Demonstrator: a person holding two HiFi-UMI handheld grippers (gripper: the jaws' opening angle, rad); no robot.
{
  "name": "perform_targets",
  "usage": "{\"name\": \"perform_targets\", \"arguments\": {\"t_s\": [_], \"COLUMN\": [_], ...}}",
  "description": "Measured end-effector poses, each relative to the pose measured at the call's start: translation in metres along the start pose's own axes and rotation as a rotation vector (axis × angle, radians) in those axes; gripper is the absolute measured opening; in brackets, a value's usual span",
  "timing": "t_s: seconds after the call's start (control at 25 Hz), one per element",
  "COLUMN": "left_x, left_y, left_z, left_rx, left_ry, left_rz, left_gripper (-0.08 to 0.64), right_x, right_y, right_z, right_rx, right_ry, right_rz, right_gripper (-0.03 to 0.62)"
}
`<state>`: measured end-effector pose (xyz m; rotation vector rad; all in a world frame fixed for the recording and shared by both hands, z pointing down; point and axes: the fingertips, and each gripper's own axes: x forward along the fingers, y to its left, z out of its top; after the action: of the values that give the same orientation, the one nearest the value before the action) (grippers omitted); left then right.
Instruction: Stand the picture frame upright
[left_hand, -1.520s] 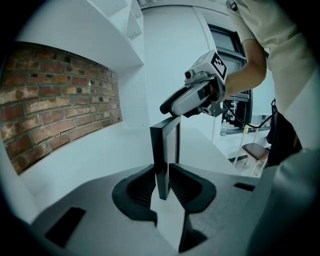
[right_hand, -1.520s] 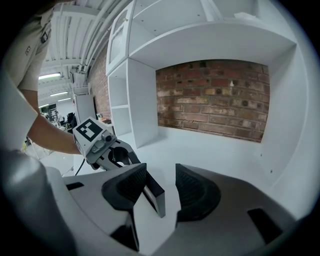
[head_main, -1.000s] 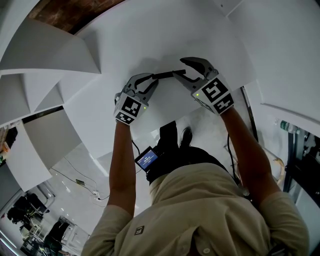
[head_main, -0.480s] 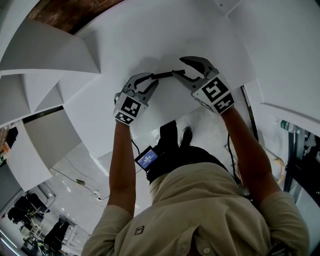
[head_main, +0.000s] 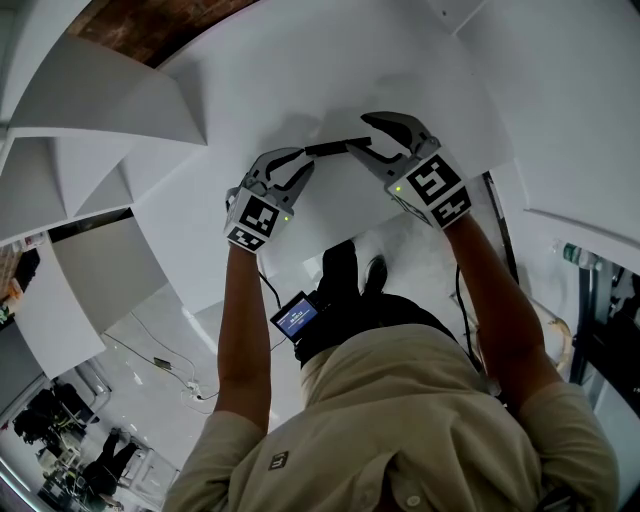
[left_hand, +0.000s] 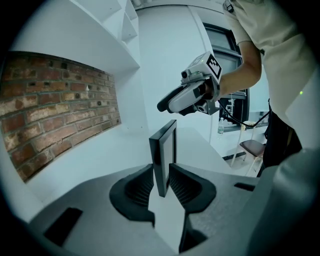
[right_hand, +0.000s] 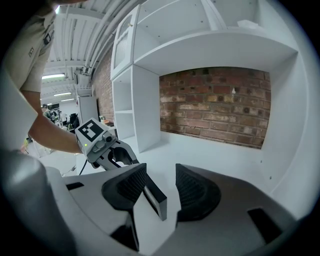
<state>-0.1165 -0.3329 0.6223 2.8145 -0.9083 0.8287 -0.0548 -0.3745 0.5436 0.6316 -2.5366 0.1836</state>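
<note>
Little has shifted since the earlier frames; both grippers sit as before. The thin black rectangular picture frame (left_hand: 159, 155) stands on edge, its long axis running level from the left gripper (left_hand: 163, 186) to the right gripper (right_hand: 161, 186). The left pads pinch one end. The right jaws are spread around the other end, which leans on one pad. The frame's face is barely visible, and whether it touches the white shelf surface (left_hand: 100, 155) is unclear.
</note>
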Motion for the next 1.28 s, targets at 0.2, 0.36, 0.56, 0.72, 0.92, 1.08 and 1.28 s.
{"name": "perform_targets", "arguments": {"t_s": [0.2, 0.36, 0.56, 0.72, 0.92, 1.08, 1.28], "left_x": [-0.030, -0.069, -0.122, -0.161, -0.205, -0.234, -0.271], "left_y": [-0.003, -0.015, -0.031, -0.063, -0.112, -0.147, -0.194], "left_z": [0.016, 0.047, 0.110, 0.159, 0.195, 0.215, 0.238], "left_rx": [0.006, -0.019, -0.020, 0.022, 0.013, -0.046, -0.119], "left_ry": [0.003, -0.046, -0.147, -0.224, -0.205, -0.203, -0.221], "left_rz": [0.082, 0.158, 0.246, 0.278, 0.339, 0.363, 0.380], "left_gripper": [0.092, 0.092, 0.092, 0.091, 0.011, 0.006, 0.006], "right_x": [-0.024, -0.058, -0.112, -0.164, -0.226, -0.264, -0.312], "right_y": [0.007, 0.022, 0.040, 0.064, 0.102, 0.133, 0.178], "right_z": [0.017, 0.027, 0.049, 0.064, 0.078, 0.084, 0.090], "right_rx": [0.003, 0.006, -0.030, -0.031, -0.043, -0.072, -0.089], "right_ry": [-0.060, -0.100, -0.165, -0.220, -0.243, -0.235, -0.220], "right_rz": [-0.025, -0.040, -0.055, -0.051, -0.039, -0.019, 0.012], "right_gripper": [0.179, 0.179, 0.146, 0.047, 0.005, 0.005, 0.003]}}
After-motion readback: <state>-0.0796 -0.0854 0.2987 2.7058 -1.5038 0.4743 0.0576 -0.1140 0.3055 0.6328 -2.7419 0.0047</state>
